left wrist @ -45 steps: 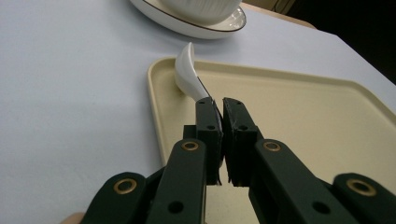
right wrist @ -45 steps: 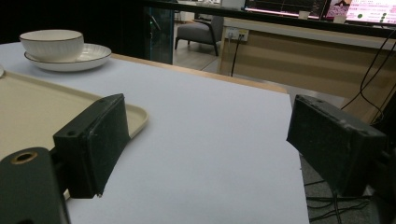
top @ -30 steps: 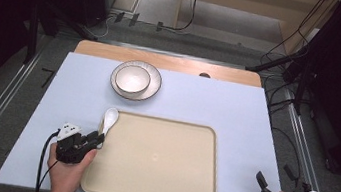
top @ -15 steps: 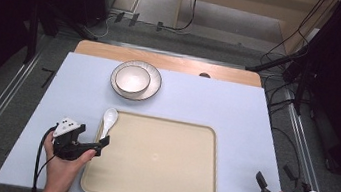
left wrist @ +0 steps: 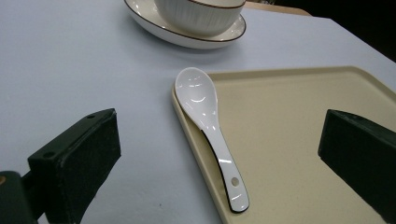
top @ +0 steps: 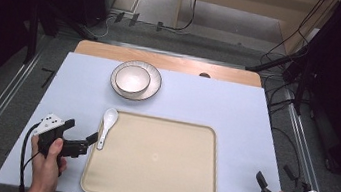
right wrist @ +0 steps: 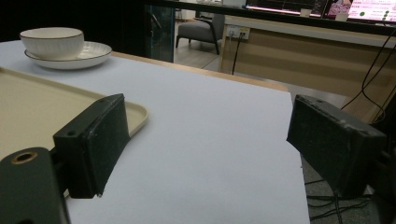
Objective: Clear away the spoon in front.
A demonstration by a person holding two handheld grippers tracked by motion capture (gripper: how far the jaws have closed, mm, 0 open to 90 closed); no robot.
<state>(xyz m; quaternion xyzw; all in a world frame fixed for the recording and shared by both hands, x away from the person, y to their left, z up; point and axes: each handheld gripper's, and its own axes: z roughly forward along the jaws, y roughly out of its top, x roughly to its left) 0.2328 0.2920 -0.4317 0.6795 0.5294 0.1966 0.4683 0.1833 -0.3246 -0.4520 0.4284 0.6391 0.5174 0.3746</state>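
Note:
A white ceramic spoon [top: 106, 126] lies along the left rim of the beige tray [top: 152, 159], its bowl at the tray's far left corner and its handle pointing toward me. My left gripper [top: 81, 132] sits just left of the handle, open, with nothing between its jaws. In the left gripper view the spoon [left wrist: 208, 119] lies ahead between the two wide-apart jaws, untouched. My right gripper [top: 262, 188] hovers at the table's near right corner, open and empty, right of the tray [right wrist: 28, 107].
A white bowl [top: 132, 79] stands on a dark-rimmed plate [top: 153, 89] at the back centre of the pale blue table [top: 236, 115]. Cables and dark stands crowd the floor to the right. A wooden strip [top: 173, 63] edges the table's far side.
My left gripper has drawn back to the left, away from the spoon's handle. The spoon stays on the tray's rim. The right gripper has not moved.

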